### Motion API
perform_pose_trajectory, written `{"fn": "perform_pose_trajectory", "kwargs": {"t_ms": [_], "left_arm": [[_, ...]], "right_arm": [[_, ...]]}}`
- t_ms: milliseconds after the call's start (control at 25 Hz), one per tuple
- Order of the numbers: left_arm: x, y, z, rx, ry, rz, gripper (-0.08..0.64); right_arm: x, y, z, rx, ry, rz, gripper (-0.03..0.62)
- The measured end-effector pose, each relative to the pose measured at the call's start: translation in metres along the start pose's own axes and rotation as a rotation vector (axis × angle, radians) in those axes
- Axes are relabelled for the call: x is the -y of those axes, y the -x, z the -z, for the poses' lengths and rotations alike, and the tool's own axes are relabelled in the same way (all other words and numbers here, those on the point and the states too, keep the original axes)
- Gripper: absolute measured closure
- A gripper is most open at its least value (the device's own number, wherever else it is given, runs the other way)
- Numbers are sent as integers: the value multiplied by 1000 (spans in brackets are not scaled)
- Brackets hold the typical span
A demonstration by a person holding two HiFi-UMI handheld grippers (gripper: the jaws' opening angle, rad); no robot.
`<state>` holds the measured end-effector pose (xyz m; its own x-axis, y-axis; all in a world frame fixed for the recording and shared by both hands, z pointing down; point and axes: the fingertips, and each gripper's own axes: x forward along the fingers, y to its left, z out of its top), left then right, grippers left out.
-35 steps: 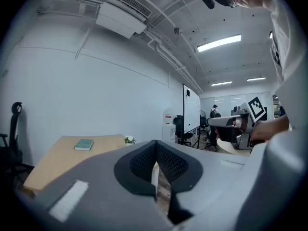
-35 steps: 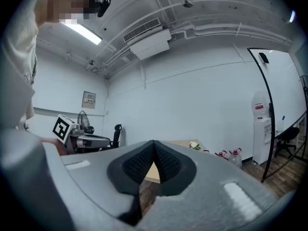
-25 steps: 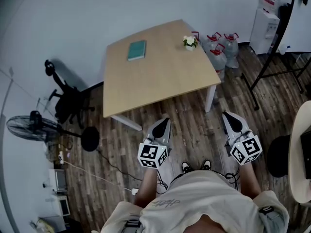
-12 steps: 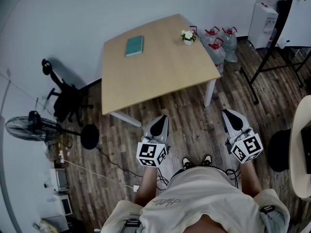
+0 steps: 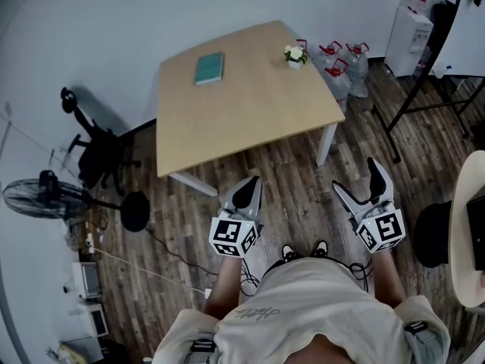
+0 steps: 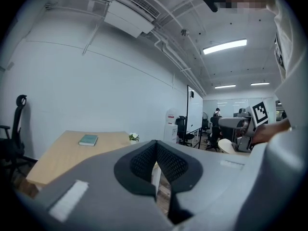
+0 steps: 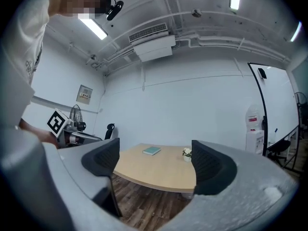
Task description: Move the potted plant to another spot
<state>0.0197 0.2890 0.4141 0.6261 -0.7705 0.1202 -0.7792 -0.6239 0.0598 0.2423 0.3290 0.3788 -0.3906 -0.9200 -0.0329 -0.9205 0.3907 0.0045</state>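
Observation:
A small potted plant with white flowers stands near the far right corner of the wooden table; it also shows in the left gripper view and the right gripper view. Both grippers hang in front of the person, well short of the table. My left gripper is shut with nothing in it. My right gripper has just been opening; its jaws stand wide apart and nothing is between them.
A teal book lies on the table's far left part. Water jugs and a water dispenser stand beyond the table at right. An office chair and a fan stand at left. A black stand is at right.
My right gripper's jaws have gone from shut to wide open. The view has shifted slightly, so the table sits a little higher in the head view.

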Motion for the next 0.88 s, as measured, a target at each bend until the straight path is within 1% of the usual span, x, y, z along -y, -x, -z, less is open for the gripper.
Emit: {"fn": "perform_pose_trajectory", "kwargs": {"t_ms": [240, 360, 440, 560, 680, 800, 880], "left_arm": [[-15, 0, -2, 1, -3, 24, 541], [-17, 0, 3, -5, 10, 54, 541], [-18, -1, 10, -8, 21, 65, 541], [-18, 1, 12, -3, 41, 69, 541], [-19, 1, 13, 6, 40, 73, 541], [-24, -2, 24, -12, 53, 59, 541], [-24, -3, 24, -19, 56, 48, 541]], "right_arm": [[-6, -6, -3, 1, -40, 10, 132], [-10, -8, 3, -10, -47, 28, 156], [-17, -7, 10, -24, -59, 29, 160], [-26, -5, 13, -51, -52, 23, 160], [-24, -8, 14, -53, -39, 24, 161], [-18, -10, 19, -47, -56, 26, 161], [-15, -11, 21, -51, -67, 21, 169]]}}
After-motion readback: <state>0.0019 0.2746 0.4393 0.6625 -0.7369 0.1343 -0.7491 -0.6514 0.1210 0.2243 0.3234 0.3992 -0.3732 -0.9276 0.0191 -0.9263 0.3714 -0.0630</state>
